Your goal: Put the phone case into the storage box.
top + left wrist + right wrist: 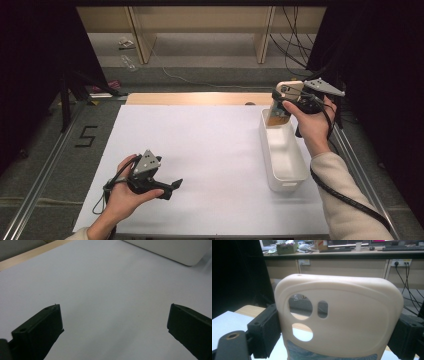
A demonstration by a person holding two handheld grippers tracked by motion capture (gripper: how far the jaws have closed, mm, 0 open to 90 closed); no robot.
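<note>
Currently clamped across its width in the right gripper point(334, 322): a cream phone case point(342, 317), long axis upright, held over the far end of the white bin point(283, 172). Bin opening directly below, at 6 o'clock from the case. Left gripper point(172, 186) open, empty, resting well apart at 8 o'clock.

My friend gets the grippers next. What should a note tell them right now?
Right gripper: shut on the cream phone case, held upright above the far end of the white bin.
Left gripper: open, holding nothing, low over the white mat.
Done: case picked up and brought to the bin.
Left, probably: lower the case into the bin and let go.
</note>
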